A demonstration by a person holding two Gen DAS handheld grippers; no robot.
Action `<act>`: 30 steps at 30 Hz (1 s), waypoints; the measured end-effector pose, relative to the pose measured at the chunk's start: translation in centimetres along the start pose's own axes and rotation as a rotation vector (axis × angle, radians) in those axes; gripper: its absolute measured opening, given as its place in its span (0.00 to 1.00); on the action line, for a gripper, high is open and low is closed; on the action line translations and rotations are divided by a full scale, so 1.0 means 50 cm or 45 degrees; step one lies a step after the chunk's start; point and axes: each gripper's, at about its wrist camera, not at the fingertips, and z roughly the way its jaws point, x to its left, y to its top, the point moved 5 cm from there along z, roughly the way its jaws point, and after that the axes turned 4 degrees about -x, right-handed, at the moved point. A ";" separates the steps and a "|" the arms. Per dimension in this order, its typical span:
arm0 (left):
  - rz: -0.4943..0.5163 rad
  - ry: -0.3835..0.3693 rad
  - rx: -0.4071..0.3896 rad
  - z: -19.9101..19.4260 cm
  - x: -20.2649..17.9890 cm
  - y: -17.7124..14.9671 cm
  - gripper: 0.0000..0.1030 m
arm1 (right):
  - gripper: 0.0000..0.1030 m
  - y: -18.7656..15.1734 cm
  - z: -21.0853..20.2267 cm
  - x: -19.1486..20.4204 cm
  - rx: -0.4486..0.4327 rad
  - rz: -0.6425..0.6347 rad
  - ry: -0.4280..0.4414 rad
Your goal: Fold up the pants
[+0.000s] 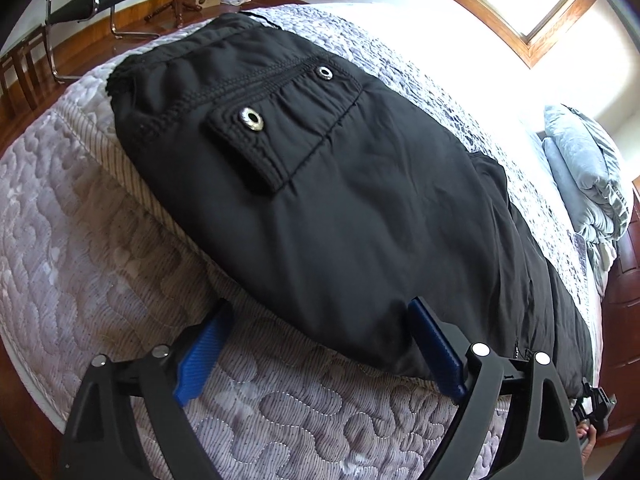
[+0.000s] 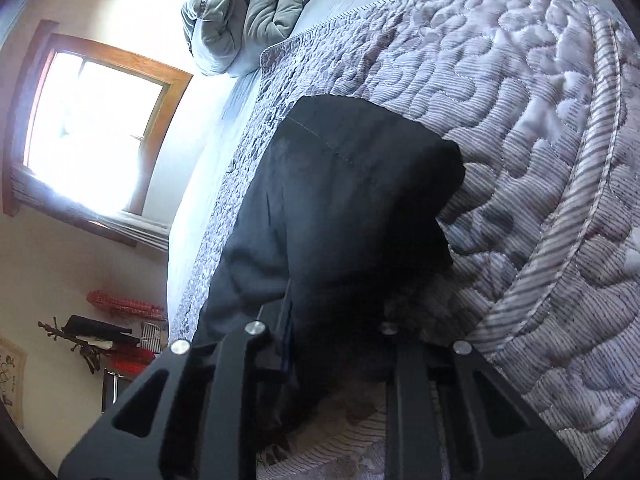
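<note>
The black pants (image 1: pixel 320 208) are lying spread along the quilted mattress (image 1: pixel 100 240), with the waistband and its two metal eyelets (image 1: pixel 251 119) well ahead of the left gripper (image 1: pixel 320 344). That gripper is hovering with its blue pads (image 1: pixel 200 356) standing wide apart; the near edge of the pants is sitting just in front of them, nearer the right-hand pad, and nothing is being pinched. The right gripper (image 2: pixel 336 344) is pointing down at the other end of the pants (image 2: pixel 340 208), its jaws drawn narrow with dark fabric bunching between them, so it is gripping the cloth. Beyond it, a grey folded duvet (image 2: pixel 248 12) is sitting far up the mattress (image 2: pixel 540 140), near a bright window (image 2: pixel 92 132).
</note>
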 end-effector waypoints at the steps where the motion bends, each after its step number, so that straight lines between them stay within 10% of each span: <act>1: -0.003 0.000 0.000 -0.001 0.001 -0.001 0.87 | 0.12 0.000 -0.005 0.015 -0.010 -0.048 -0.030; 8: -0.021 -0.006 0.000 -0.009 0.005 -0.001 0.87 | 0.09 -0.007 -0.048 0.187 -0.121 -0.475 -0.222; 17: -0.037 -0.033 0.005 -0.030 0.022 -0.014 0.87 | 0.09 -0.141 -0.065 0.447 -0.152 -1.063 -0.214; 30: -0.080 -0.067 0.009 -0.057 0.059 -0.035 0.88 | 0.09 -0.440 0.044 0.579 0.121 -1.545 -0.090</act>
